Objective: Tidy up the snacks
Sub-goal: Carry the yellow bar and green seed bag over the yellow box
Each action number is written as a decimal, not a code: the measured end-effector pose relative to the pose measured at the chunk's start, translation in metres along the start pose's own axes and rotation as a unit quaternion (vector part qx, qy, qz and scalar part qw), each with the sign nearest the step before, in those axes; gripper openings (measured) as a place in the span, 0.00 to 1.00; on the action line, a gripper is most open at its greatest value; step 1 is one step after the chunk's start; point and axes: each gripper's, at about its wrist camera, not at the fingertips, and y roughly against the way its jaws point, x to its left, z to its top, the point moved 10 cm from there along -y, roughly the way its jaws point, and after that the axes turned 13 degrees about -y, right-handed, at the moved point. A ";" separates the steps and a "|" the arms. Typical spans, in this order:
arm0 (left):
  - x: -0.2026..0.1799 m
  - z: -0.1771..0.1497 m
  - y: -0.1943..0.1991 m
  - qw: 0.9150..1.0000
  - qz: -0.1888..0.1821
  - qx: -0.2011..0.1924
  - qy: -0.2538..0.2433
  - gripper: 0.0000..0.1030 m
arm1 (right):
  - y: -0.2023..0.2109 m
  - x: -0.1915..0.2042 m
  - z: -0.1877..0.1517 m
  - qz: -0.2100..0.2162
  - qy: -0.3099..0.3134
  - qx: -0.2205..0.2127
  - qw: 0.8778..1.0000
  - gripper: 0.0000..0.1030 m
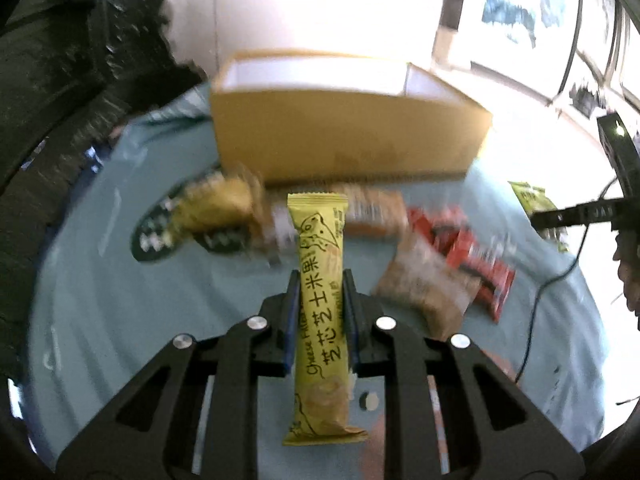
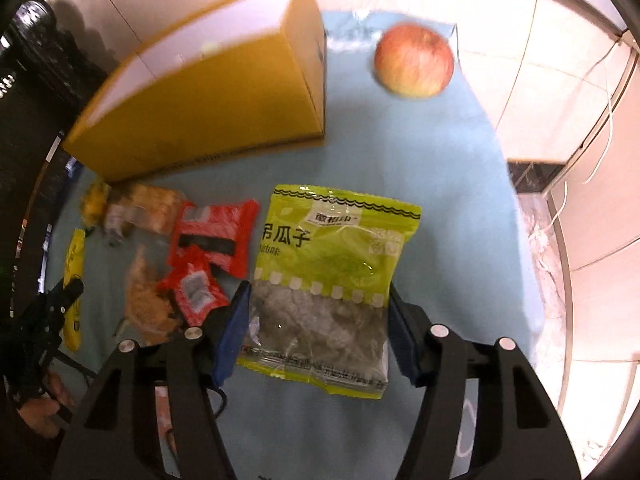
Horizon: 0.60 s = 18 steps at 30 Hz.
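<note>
The long yellow snack bar (image 1: 320, 312) is pinched tight between the two blue pads of the left gripper (image 1: 320, 280), standing up and down along the fingers, with its top end poking out past the tips and its bottom end hanging down near the camera. This gripper points down at a slant toward the blue cloth (image 1: 120, 300) on the table. The green bag of seeds (image 2: 332, 280) sits between the two fingers of the right gripper (image 2: 320, 292). The pads look like they press on both sides of the bag, so it seems to be held, but the picture is smeared and the right side is hard to be sure of. This gripper points down more steeply. Past both grippers stands the open cardboard box (image 1: 348, 132), with its side wall facing us, so the floor of the box is hidden. In front of the box lies a pile of snacks: the red packs (image 2: 216, 236), a clear bag with brown bits (image 2: 148, 304) and a pale cracker pack (image 2: 148, 208). They are blurry and lie partly on top of each other, so their words cannot be read. A red and yellow apple (image 2: 414, 60) rests on the cloth, to the right of the box and apart from it. At the left edge of the right view, a hand (image 2: 44, 408) is cut off by the round dark border.
</note>
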 end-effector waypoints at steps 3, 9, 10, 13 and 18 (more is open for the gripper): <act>0.007 0.028 0.020 0.999 0.008 -0.031 0.007 0.18 | 0.032 0.015 0.020 0.026 0.004 -0.033 0.999 0.62; 0.024 0.104 0.060 0.994 0.023 -0.102 0.017 0.18 | 0.108 0.075 0.075 0.076 0.052 -0.118 0.989 0.62; 0.027 0.116 0.063 0.994 0.024 -0.107 0.016 0.18 | 0.120 0.085 0.083 0.080 0.065 -0.128 0.986 0.62; 0.035 0.149 0.067 0.993 0.027 -0.114 0.027 0.19 | 0.138 0.115 0.106 0.083 0.096 -0.154 0.980 0.62; 0.041 0.201 0.056 0.992 0.032 -0.120 0.032 0.19 | 0.131 0.160 0.145 0.074 0.122 -0.184 0.973 0.62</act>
